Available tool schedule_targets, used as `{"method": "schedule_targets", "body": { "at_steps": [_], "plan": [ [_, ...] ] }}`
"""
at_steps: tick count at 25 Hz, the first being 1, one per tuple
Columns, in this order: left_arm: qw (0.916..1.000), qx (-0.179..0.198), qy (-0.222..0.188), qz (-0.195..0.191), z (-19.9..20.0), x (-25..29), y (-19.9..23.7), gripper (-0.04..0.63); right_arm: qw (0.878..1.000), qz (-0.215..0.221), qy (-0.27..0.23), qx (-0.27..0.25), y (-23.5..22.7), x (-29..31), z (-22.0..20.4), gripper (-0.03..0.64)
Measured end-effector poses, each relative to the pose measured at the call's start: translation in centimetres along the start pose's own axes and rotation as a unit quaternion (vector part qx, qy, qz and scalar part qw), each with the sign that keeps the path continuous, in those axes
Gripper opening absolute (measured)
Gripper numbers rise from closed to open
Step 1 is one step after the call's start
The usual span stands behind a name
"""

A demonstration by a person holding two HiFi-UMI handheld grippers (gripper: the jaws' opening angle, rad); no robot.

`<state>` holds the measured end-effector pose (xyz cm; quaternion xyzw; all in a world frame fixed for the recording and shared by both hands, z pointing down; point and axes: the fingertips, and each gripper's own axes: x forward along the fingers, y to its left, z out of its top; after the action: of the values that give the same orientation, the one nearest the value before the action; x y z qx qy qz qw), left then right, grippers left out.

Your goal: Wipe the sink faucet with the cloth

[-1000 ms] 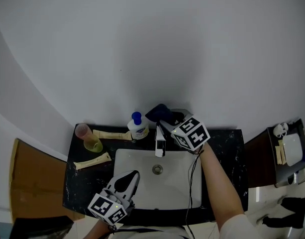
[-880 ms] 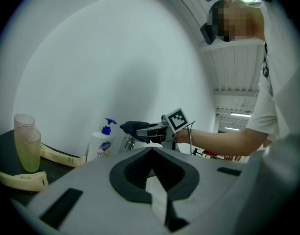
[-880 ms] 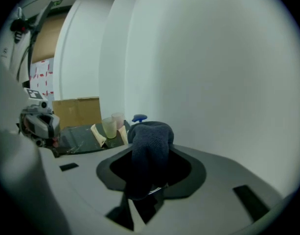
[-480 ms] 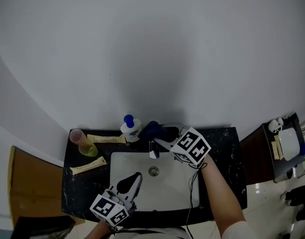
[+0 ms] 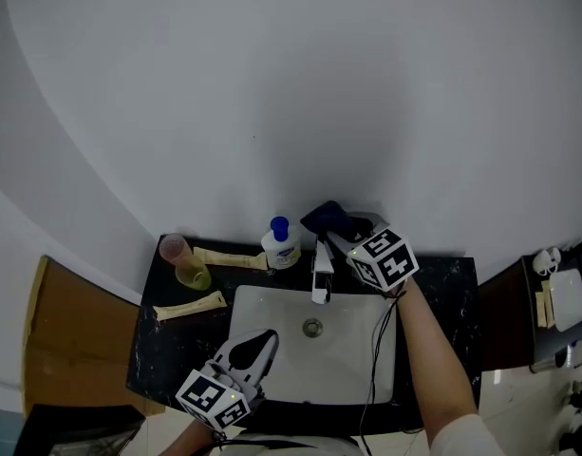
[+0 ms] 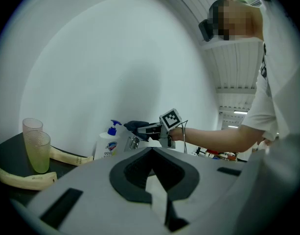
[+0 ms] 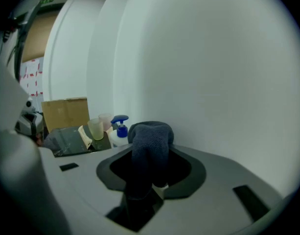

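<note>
Change since earlier: head view has shifted, so the whole washstand sits further right in the picture; the right gripper stays behind the faucet with the cloth, and the left gripper still hangs over the basin's front left.
Wall: plain white wall (image 5: pixel 272 93) fills the upper part of the view.
Counter: dark speckled counter (image 5: pixel 444 302), set against the wall.
Sink: white sink (image 5: pixel 352 364) sunk into the counter, drain in the middle.
Right gripper: right gripper (image 5: pixel 342 235) clamped on the cloth, held at the back of the sink, just beside the faucet's top.
Left gripper: left gripper (image 6: pixel 150 153) has its jaws together with nothing between them, pointing across the basin toward the faucet.
Cloth: dark blue cloth (image 7: pixel 150 141), bunched up between the right gripper's jaws, above and behind the faucet's base; whether it touches the faucet cannot be told.
Faucet: chrome faucet (image 5: pixel 321 274), spout reaching over the basin.
Soap bottle: white soap bottle (image 5: pixel 284 243) with a blue pump, just left of the faucet.
Cups: pink cup (image 5: pixel 174 247) and green cup (image 5: pixel 193 275) near the counter's left end.
</note>
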<state>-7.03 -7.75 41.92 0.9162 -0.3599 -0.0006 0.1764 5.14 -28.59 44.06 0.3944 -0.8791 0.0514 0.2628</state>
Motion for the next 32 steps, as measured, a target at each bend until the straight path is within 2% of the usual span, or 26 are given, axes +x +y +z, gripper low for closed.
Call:
{"method": "schedule_targets", "body": {
  "at_steps": [6, 8, 14, 21, 25, 28, 30, 32],
  "plan": [
    [1.0000, 0.001, -0.001, -0.003, 0.3, -0.1, -0.2, 0.002, 0.995, 0.089, 0.008, -0.042, 7.3, -3.8, -1.3, 0.144],
    [1.0000, 0.002, 0.002, -0.004, 0.2, 0.0, -0.2, 0.002, 0.994, 0.098, 0.009, -0.053, 8.6, -4.5, -1.6, 0.144],
    [1.0000, 0.001, 0.003, -0.006, 0.0, 0.0, -0.3, 0.002, 0.995, 0.086, 0.009, -0.045, 7.6, -3.9, -1.6, 0.144],
    [0.9999, -0.003, 0.000, 0.012, -0.7, -1.2, 0.3, 0.002, 1.000, 0.024, -0.013, 0.004, 1.3, -0.1, 0.1, 0.144],
    [0.9999, -0.004, -0.005, 0.015, -1.4, -2.0, 0.0, 0.002, 1.000, -0.007, -0.023, 0.014, -0.1, 0.3, 0.2, 0.144],
    [0.9998, -0.003, -0.007, 0.020, -1.3, -2.4, 0.0, 0.002, 0.999, -0.032, -0.032, 0.002, -0.2, -0.5, 0.5, 0.144],
    [0.9996, -0.001, -0.004, 0.029, -0.8, -2.6, 0.0, 0.002, 0.998, -0.024, -0.057, 0.005, 0.8, -2.1, 1.3, 0.144],
    [0.9996, 0.001, -0.006, 0.029, -0.9, -2.8, 0.1, 0.002, 0.996, 0.003, -0.091, 0.017, 2.8, -4.4, 2.1, 0.144]
  ]
}}
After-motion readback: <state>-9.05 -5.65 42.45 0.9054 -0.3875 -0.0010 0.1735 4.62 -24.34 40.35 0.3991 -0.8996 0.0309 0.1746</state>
